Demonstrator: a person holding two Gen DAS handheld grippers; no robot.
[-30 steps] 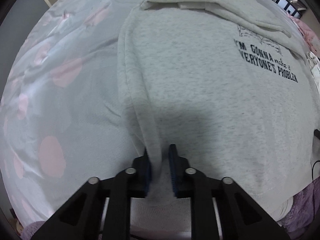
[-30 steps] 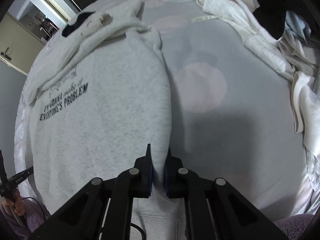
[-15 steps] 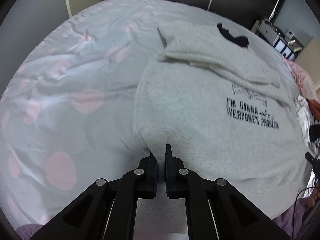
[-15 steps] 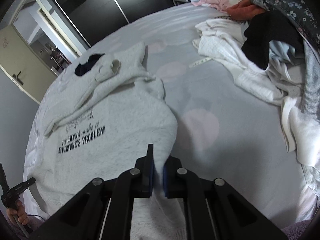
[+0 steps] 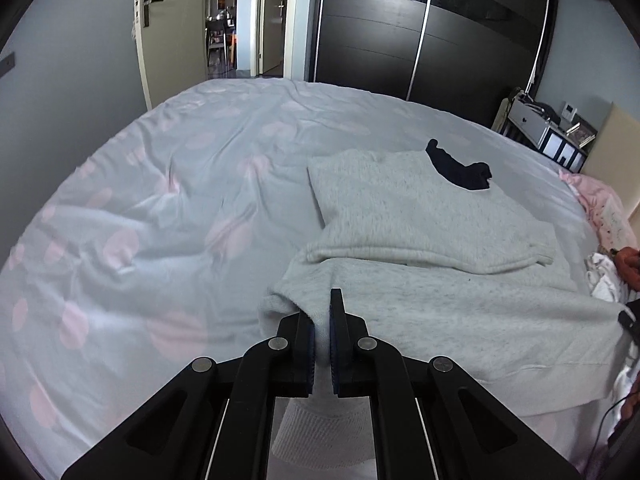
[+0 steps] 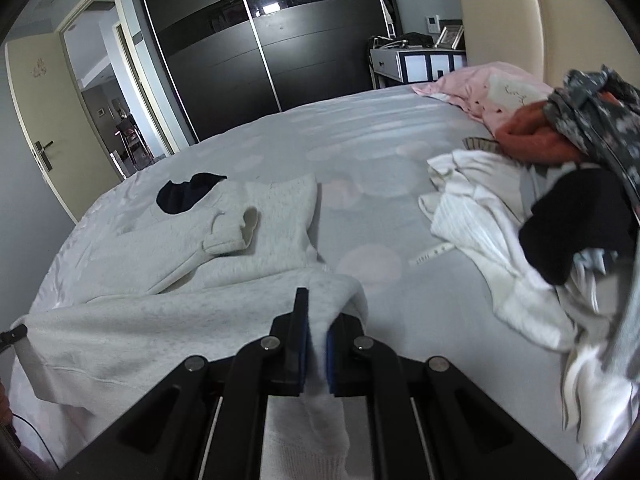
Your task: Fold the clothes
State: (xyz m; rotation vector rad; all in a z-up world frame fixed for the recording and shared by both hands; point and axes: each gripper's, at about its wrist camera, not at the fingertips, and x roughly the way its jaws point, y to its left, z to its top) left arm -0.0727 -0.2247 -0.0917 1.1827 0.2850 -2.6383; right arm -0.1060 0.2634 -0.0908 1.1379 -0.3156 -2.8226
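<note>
The grey sweatshirt (image 5: 420, 216) lies on the bed (image 5: 160, 200), its bottom part lifted off the cover and folded up toward the chest. Its long axis runs from the near edge of the bed toward the far edge by the dark wardrobe (image 5: 420, 32), collar end pointing that way. A sleeve (image 6: 224, 232) is folded across the body, cuff open toward the right wrist camera. A dark piece of cloth (image 5: 460, 168) shows at the collar.

The left gripper (image 5: 322, 320) is clamped on the sweatshirt's left bottom corner, the ribbed hem hanging down between its fingers. The right gripper (image 6: 318, 320) is clamped on the right bottom corner in the same way. Both point level across the bed, toward the wardrobe, with the lifted edge stretched between them.

A heap of laundry (image 6: 540, 220) sits toward the bed's right side, near the headboard (image 6: 520, 20) and a pink pillow (image 6: 480, 88). An open door (image 5: 168, 20) stands past the bed's far left corner.
</note>
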